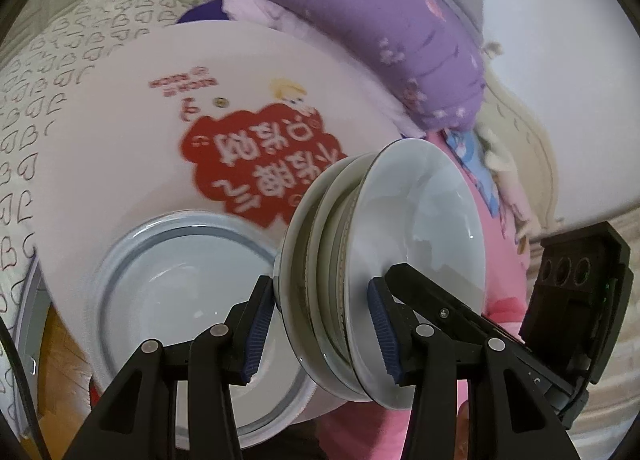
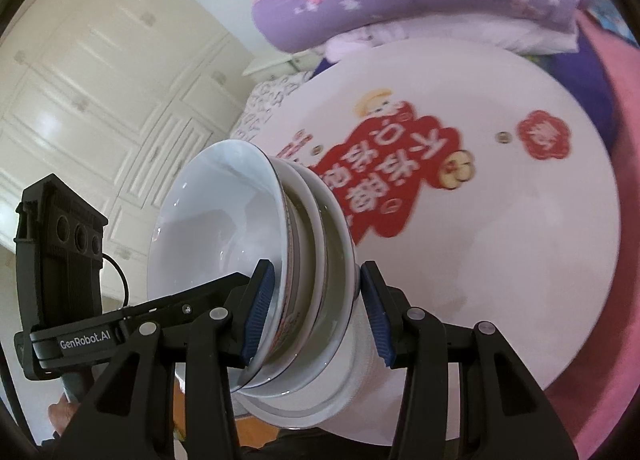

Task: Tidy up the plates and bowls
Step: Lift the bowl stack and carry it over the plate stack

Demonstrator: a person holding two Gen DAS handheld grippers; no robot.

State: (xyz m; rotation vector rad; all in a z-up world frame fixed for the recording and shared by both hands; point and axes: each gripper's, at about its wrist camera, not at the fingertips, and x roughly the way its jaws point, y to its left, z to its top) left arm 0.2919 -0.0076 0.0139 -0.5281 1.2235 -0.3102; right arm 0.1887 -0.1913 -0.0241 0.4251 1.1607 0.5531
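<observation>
I had the nested stack of glossy white ceramic bowls tipped on edge and clear of the round white table with the red cartoon print, carried between both grippers so that neither had to bear the whole weight from one side. My left gripper pinched the stack's rim across its full thickness, one blue pad on the outer wall of the bottom bowl, the other inside the top bowl. My right gripper did the same on the opposite rim, its pads clamped on the stack from the other side. Gripping through all the rims at once was, I judged, what kept the bowls nested instead of sliding apart while tilted.

In the left view a wide, shallow white dish with a grey rim band lay on the table at nine o'clock from the stack, near the table's edge; I could not tell whether the stack touched it. Beyond the table, at twelve o'clock, sat a rolled purple floral quilt on the bed.
</observation>
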